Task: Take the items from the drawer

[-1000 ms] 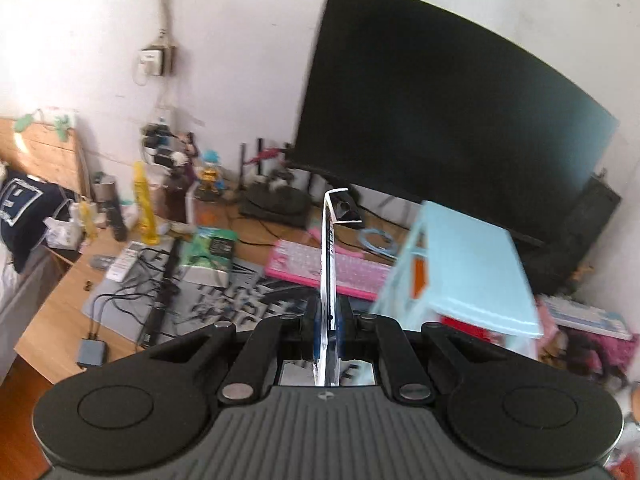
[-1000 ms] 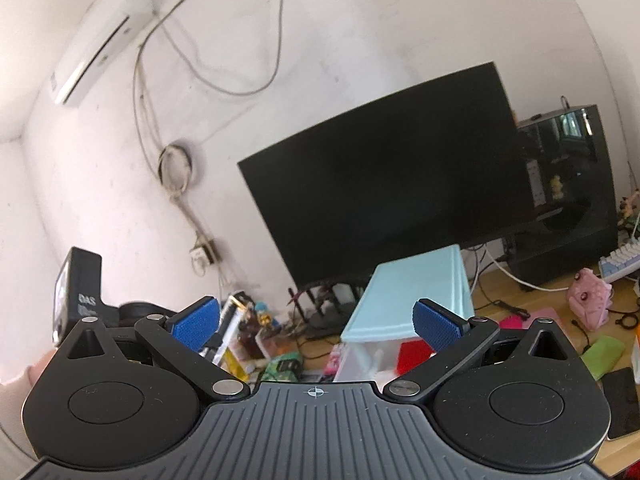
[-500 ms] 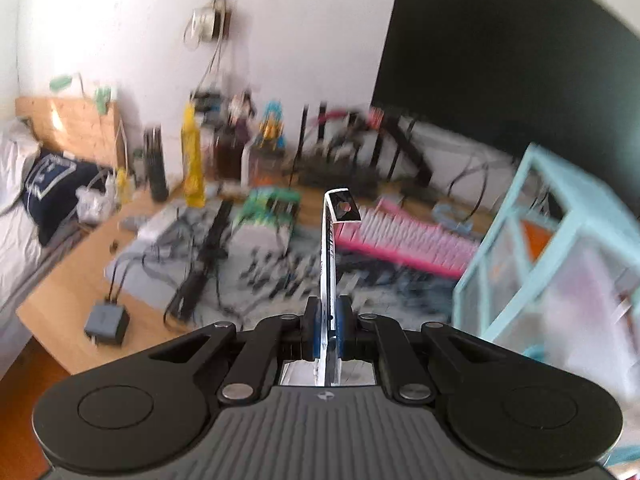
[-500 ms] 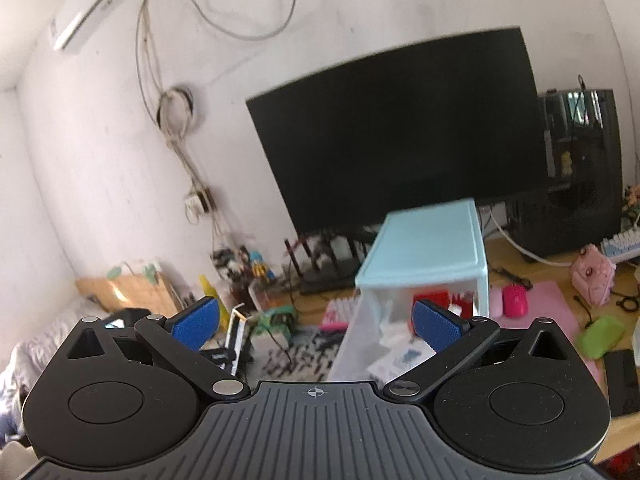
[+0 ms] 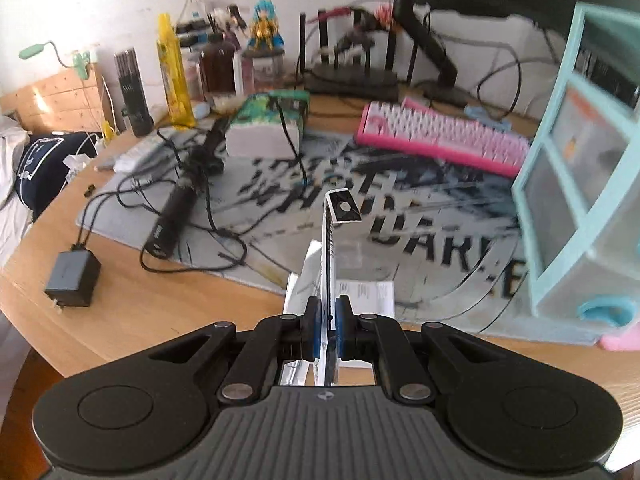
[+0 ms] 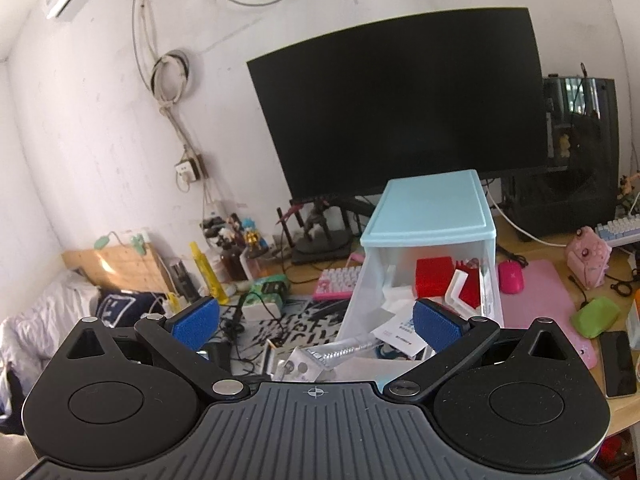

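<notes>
My left gripper [image 5: 328, 314] is shut on a thin flat packet [image 5: 331, 236], seen edge-on, with a black-and-white tab at its top. It hangs low over the printed desk mat [image 5: 400, 208], just above a white paper slip [image 5: 370, 292]. The light-blue drawer unit [image 5: 580, 184] stands to its right. In the right wrist view my right gripper [image 6: 315, 326] is open with nothing between its fingers, in front of the pulled-out drawer [image 6: 358, 308] of the unit [image 6: 430, 212]. Inside lie a red box [image 6: 434, 280], a leaflet [image 6: 400, 334] and a silver packet [image 6: 340, 352].
A pink keyboard [image 5: 440, 136], a black charger [image 5: 72, 276], a black rod [image 5: 176, 208] and loose cables lie on the desk's left half. A large monitor [image 6: 400, 112] stands behind. A pink mouse [image 6: 512, 280], green pouch [image 6: 596, 316] and phone [image 6: 618, 364] lie right.
My left gripper has come down toward the desk mat with the flat packet still held. The right view has tipped downward, so the open drawer's contents now show.
</notes>
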A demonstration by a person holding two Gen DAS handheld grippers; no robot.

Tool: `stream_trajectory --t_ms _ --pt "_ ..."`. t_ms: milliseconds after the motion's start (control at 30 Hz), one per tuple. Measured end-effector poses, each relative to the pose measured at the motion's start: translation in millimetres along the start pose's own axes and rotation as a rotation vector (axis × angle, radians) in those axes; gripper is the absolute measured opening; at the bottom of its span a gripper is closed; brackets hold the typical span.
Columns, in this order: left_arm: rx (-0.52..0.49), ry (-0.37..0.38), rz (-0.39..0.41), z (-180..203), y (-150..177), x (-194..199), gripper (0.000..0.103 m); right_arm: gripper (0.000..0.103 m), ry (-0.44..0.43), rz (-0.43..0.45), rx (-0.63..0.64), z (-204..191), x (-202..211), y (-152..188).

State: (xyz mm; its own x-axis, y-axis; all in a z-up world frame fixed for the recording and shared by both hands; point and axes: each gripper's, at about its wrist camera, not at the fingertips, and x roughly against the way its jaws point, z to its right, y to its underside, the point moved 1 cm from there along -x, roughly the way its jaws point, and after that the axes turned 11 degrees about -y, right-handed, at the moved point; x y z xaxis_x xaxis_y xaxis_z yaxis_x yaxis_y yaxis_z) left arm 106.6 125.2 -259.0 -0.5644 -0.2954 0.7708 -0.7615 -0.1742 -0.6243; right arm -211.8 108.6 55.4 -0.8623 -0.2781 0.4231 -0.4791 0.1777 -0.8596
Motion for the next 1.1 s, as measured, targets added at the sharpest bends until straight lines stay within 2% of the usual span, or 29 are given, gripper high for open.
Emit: stream_trajectory --t_ms 167,533,633,733,833,867,900,1033,1100 --pt "-0.020 -0.022 -0.047 1 11 -20 0.010 0.103 0.021 -0.003 0.003 -2 2 1" --pt "-0.055 -0.030 -0.064 -3 13 -34 0.011 0.103 0.026 -0.017 0.016 1 0 1" --pt "-0.056 -0.036 -0.044 -4 12 -32 0.016 0.103 0.019 -0.019 0.023 1 -1 0" --pt "-0.067 -0.042 -0.023 -5 8 -27 0.030 0.103 0.014 -0.019 0.022 3 -2 0" --pt "-0.057 -0.050 0.004 -9 3 -20 0.048 0.103 0.010 -0.020 0.015 6 -3 -1" --pt "-0.054 -0.053 0.015 -10 1 -17 0.057 0.103 0.007 -0.018 0.016 7 -3 -1" --pt "-0.053 -0.055 0.027 -12 -1 -15 0.060 0.103 0.004 -0.017 0.016 7 -3 -1" --pt "-0.046 -0.060 0.055 -15 -9 -4 0.060 0.103 -0.009 -0.011 0.016 10 -3 -2" --pt "-0.040 -0.059 0.078 -17 -13 5 0.065 0.103 -0.007 -0.004 0.017 13 -3 -3"
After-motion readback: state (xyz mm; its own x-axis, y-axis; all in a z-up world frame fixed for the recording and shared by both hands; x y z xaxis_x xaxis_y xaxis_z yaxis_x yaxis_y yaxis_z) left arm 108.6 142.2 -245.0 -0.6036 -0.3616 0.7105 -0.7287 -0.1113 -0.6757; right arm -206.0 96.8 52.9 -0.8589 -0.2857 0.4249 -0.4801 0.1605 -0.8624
